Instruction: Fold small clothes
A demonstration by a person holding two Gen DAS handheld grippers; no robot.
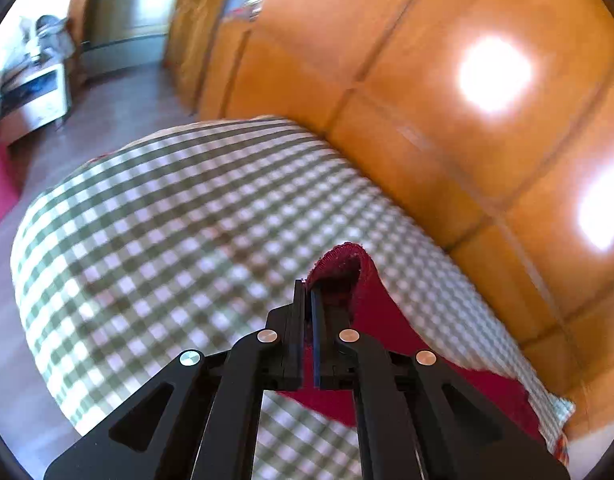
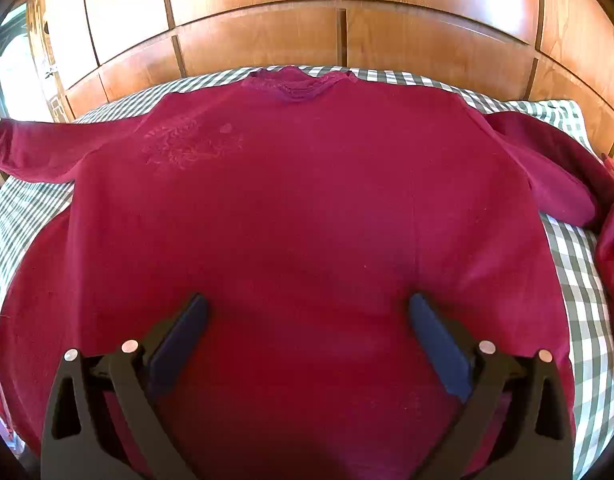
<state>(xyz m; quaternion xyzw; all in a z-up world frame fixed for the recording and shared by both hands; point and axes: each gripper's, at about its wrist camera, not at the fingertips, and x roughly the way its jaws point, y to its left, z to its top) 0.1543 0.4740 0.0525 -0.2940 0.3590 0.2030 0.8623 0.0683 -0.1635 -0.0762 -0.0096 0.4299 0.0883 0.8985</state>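
The crimson sweater (image 2: 307,200) lies flat, front up, on the checked bedcover (image 2: 579,280). It looks soft and limp, best taken by cuff or hem. The left tongs (image 1: 309,292) are clamped on a sleeve cuff (image 1: 343,264); the right tongs (image 2: 307,320) gape wide above the body, gripping nothing.

Green-white checked cover (image 1: 167,220); wooden panelled wall (image 2: 259,36); white cabinet (image 1: 39,96).
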